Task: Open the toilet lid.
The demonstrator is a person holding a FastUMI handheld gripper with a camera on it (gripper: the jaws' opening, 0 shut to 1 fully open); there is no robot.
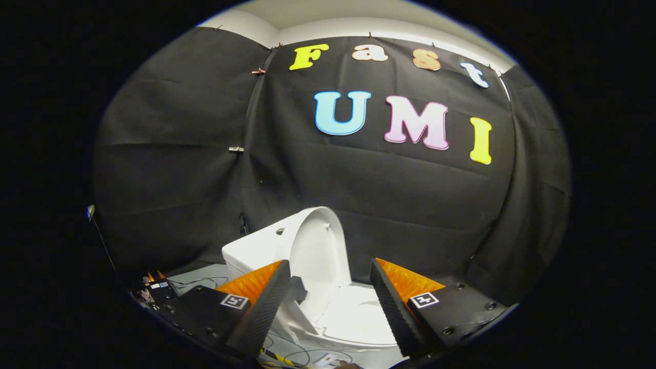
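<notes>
Gripper (pixel 330 287) with fingers apart, gripping nothing. The lid (pixel 319 251) stands upright against the tank (pixel 251 253), just beyond the fingertips. Judged done; withdraw straight back without brushing the lid.

gripper view: rides on the gripper (pixel 330 279) | faces forward along its parted fingers, slightly downward | close above the toilet (pixel 353 318), raised lid (pixel 318 251) just ahead between the fingers | black booth wall (pixel 359 195) well beyond, floor (pixel 205 279) low beside the toilet
</notes>
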